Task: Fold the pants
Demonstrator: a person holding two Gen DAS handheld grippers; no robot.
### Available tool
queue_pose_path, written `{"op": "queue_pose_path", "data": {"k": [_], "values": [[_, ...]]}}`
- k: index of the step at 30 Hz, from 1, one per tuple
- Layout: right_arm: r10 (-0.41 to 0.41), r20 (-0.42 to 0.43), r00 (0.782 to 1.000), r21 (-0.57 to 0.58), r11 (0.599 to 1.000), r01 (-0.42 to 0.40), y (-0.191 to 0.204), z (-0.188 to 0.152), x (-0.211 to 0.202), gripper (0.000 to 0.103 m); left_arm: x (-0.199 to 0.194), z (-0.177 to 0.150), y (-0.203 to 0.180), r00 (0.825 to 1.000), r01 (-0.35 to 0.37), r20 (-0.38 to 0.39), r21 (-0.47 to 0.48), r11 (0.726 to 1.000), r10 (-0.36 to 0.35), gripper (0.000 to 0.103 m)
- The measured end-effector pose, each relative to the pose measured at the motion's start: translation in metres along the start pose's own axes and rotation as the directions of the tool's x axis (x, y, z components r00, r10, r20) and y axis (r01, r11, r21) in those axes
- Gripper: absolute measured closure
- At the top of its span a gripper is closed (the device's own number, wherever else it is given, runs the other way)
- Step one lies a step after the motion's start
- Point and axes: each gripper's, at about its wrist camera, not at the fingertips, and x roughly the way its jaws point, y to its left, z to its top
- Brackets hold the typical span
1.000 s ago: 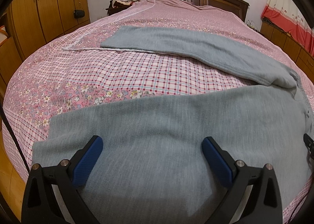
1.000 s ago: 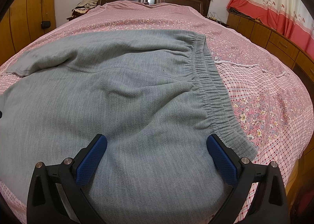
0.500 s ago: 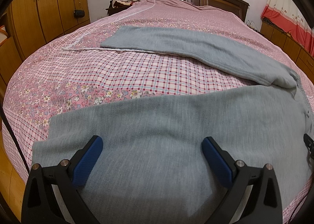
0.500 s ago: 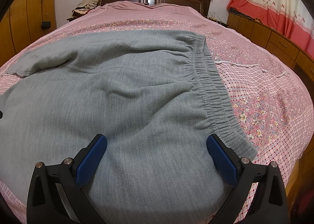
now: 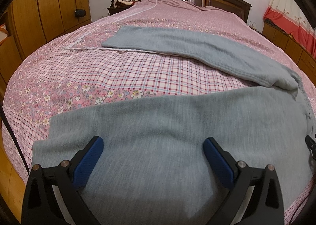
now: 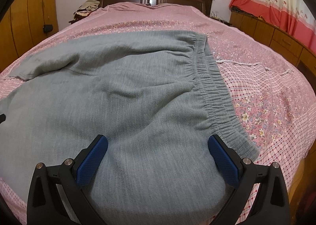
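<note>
Grey pants (image 5: 177, 126) lie spread flat on the bed (image 5: 118, 79), along its near edge, on a pink checked and flowered cover. One leg runs along the near edge toward the left corner; the other leg (image 5: 177, 45) angles away across the middle of the bed. The elastic waistband (image 6: 215, 91) faces the bed's right side. The left gripper (image 5: 153, 149) and right gripper (image 6: 158, 146) both hover over the fabric with fingers wide apart, holding nothing.
</note>
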Motion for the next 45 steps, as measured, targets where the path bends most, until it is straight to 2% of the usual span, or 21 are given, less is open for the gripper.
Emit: {"op": "queue_pose_path", "data": {"k": [4, 10, 21, 29, 35, 41, 45], "values": [[0.037, -0.021, 0.999, 0.032, 0.999, -0.037, -0.006, 0.001, 0.001, 0.000, -0.002, 0.000, 0.000, 1.000, 0.006, -0.005, -0.002, 1.000, -0.006, 0.000], [-0.001, -0.054, 0.999, 0.016, 1.000, 0.002, 0.001, 0.004, 0.003, 0.000, -0.006, 0.000, 0.003, 1.000, 0.021, -0.012, -0.008, 1.000, -0.021, 0.000], [0.001, -0.107, 0.994, 0.041, 0.999, 0.004, -0.002, 0.016, 0.001, 0.000, -0.008, 0.018, 0.005, 0.996, 0.000, -0.084, -0.007, 1.000, -0.001, 0.000], [0.103, -0.108, 0.989, 0.130, 0.988, -0.088, -0.019, 0.035, -0.005, 0.000, -0.027, 0.058, -0.005, 0.999, -0.008, -0.049, 0.089, 0.996, 0.012, 0.000], [0.096, -0.072, 0.993, 0.127, 0.988, -0.086, -0.031, 0.057, -0.007, 0.000, -0.014, 0.095, -0.014, 0.998, 0.024, -0.053, 0.095, 0.995, -0.020, 0.000], [0.088, -0.045, 0.995, 0.098, 0.992, -0.083, -0.044, 0.082, -0.004, 0.000, 0.003, 0.129, -0.007, 0.999, 0.018, -0.049, 0.102, 0.995, -0.013, 0.000], [0.058, -0.028, 0.998, 0.066, 0.996, -0.056, -0.051, 0.100, 0.003, 0.000, 0.021, 0.150, 0.005, 0.998, -0.014, -0.056, 0.092, 0.996, 0.019, 0.000]]}}
